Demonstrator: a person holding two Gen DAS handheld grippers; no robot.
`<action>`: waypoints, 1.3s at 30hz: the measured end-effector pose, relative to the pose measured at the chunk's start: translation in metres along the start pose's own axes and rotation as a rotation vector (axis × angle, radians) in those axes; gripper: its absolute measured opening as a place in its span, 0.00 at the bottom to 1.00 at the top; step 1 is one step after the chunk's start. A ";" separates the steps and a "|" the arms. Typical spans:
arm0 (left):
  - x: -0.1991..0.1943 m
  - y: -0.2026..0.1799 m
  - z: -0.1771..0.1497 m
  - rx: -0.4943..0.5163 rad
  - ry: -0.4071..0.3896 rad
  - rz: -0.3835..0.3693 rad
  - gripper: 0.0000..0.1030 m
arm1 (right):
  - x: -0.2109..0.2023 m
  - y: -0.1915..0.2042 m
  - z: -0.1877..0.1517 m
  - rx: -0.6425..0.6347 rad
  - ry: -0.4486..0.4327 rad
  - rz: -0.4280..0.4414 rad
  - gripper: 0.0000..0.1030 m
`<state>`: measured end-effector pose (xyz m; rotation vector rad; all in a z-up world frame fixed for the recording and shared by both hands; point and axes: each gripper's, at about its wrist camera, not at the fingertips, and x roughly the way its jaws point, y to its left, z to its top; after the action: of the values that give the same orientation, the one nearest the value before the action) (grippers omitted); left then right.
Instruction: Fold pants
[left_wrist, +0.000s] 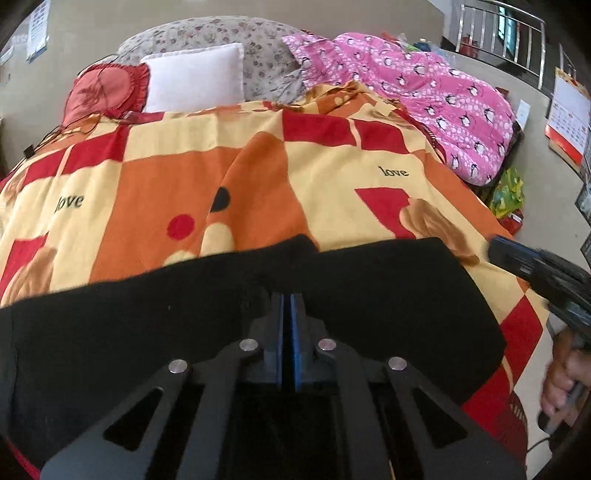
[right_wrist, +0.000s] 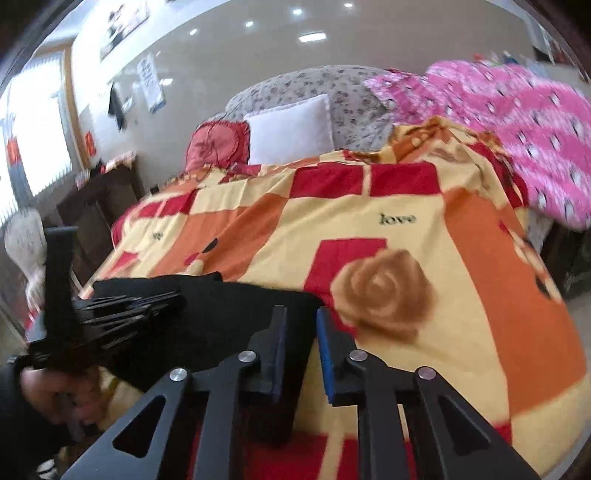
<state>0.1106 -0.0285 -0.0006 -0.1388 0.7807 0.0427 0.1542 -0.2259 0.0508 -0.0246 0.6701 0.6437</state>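
step: mid-fold | pants (left_wrist: 184, 332) lay on bedspread (left_wrist: 332, 177) near edge | left gripper (left_wrist: 290, 306) pinched together over pants, grip unclear | right gripper (right_wrist: 301, 332) narrow, empty | next: regrip edge

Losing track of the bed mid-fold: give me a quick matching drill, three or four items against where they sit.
Items:
1. black fabric pants
2. square white pillow
3. pink penguin-print quilt
4. frilly red heart-shaped cushion

Places:
A. far right side of the bed
B. near edge of the bedspread
C. left of the white pillow
D. against the grey floral headboard cover

Pairs: 1-B, 2-D, 3-A, 4-C
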 end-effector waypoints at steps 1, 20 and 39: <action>0.000 -0.003 -0.002 0.007 -0.007 0.012 0.03 | 0.008 0.003 0.003 -0.016 0.015 0.003 0.12; -0.005 0.004 -0.013 -0.055 -0.079 0.004 0.03 | 0.009 0.023 -0.044 -0.096 0.088 0.072 0.10; -0.007 0.017 -0.015 -0.143 -0.107 -0.075 0.03 | 0.017 0.040 -0.042 -0.106 0.051 0.039 0.22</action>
<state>0.0933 -0.0139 -0.0082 -0.2987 0.6645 0.0346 0.1181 -0.1942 0.0152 -0.1271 0.6863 0.7181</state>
